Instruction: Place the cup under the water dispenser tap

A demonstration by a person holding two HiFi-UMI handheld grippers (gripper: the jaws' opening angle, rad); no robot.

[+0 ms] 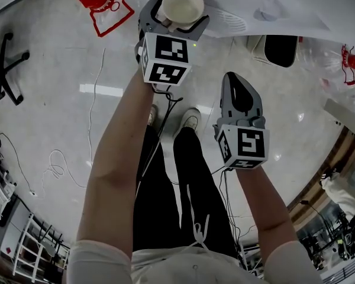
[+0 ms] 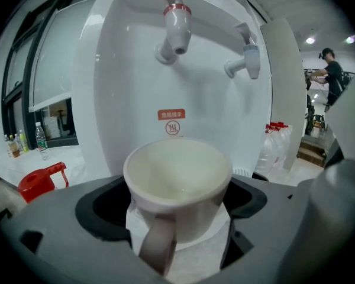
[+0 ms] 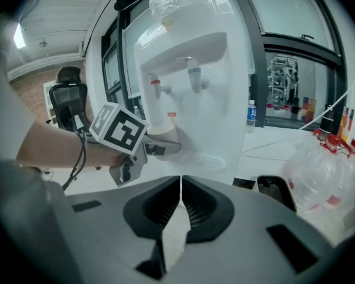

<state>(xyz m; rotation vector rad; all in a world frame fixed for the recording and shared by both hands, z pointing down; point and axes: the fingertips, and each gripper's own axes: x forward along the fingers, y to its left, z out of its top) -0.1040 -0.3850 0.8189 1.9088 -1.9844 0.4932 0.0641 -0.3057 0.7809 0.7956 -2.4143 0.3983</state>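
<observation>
1. The cup (image 2: 177, 185) is a cream-white mug, glossy, upright and empty, with its handle turned back towards the left gripper's (image 1: 174, 22) camera.
2. The left gripper's jaws pinch the cup by its sides, below the rim.
3. The cup sits in front of the white water dispenser (image 2: 124, 81), lower than the red-ringed tap (image 2: 176, 28); a blue-tipped tap (image 2: 248, 58) hangs beside that one.
4. The right gripper (image 3: 180, 200) hangs back, well apart from the dispenser, its jaws pressed together with nothing between them.

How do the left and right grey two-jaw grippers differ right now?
The left gripper is shut on the cream ceramic cup; the right gripper has jaws together, empty. The left reaches up to the white water dispenser, the right hangs back nearer the body. Both carry marker cubes.
</observation>
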